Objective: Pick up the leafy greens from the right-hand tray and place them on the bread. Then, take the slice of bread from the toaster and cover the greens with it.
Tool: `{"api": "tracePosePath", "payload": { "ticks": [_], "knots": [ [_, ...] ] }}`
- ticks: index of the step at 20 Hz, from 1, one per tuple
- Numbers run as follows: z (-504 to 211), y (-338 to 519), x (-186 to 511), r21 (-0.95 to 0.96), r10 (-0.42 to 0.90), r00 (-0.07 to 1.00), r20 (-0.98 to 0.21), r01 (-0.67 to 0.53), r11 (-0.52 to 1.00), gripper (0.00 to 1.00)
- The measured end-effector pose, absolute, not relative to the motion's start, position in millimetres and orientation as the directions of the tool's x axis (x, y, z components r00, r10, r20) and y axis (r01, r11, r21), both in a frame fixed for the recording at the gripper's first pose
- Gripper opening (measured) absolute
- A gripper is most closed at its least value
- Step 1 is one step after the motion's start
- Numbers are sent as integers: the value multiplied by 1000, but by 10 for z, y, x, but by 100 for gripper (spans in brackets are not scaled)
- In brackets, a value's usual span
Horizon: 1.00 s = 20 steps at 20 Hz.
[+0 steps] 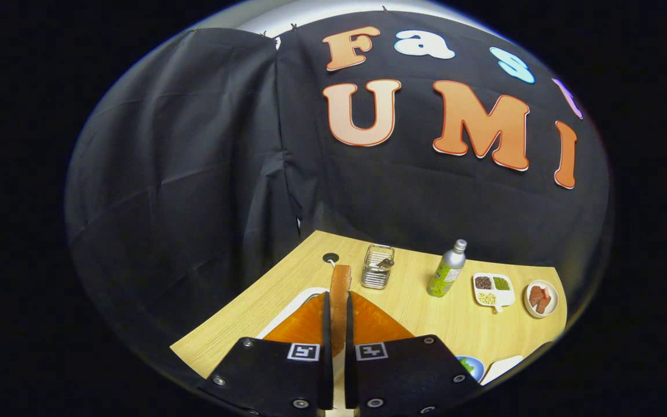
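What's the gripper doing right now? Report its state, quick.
Gripper: shut on the slice of bread, held on edge between both fingers above the orange tray.

A staged recording booth, not a home kitchen; black cloth wall [194,174] behind a small wooden table [414,313] of food props.

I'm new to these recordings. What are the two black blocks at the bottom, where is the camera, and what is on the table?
The camera rides on a hand-held gripper and looks forward along its two black fingers, the blocks you see. A person carries it; there is no robot arm. The fingers are closed on a bread slice, held on edge between them, above an orange mat. Beyond it on the wooden table stand a metal toaster rack, a green bottle, a divided dish of small foods and a small plate with reddish pieces. Just right of the fingers sits a blue plate with something green.
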<state>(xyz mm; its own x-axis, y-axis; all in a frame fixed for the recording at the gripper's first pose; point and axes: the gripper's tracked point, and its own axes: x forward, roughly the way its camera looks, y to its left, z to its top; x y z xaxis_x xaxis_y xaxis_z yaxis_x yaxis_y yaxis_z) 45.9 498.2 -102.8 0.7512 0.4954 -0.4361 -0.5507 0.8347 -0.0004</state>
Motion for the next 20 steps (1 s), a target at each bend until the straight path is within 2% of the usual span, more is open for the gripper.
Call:
{"api": "tracePosePath", "payload": {
  "ticks": [8, 20],
  "knots": [
    [-1031, 4481, 522, -23, 438, 789, -431, -495, 869, 8],
    [-1427, 3647, 431, -53, 349, 802, -484, -425, 904, 8]
  ]
}}
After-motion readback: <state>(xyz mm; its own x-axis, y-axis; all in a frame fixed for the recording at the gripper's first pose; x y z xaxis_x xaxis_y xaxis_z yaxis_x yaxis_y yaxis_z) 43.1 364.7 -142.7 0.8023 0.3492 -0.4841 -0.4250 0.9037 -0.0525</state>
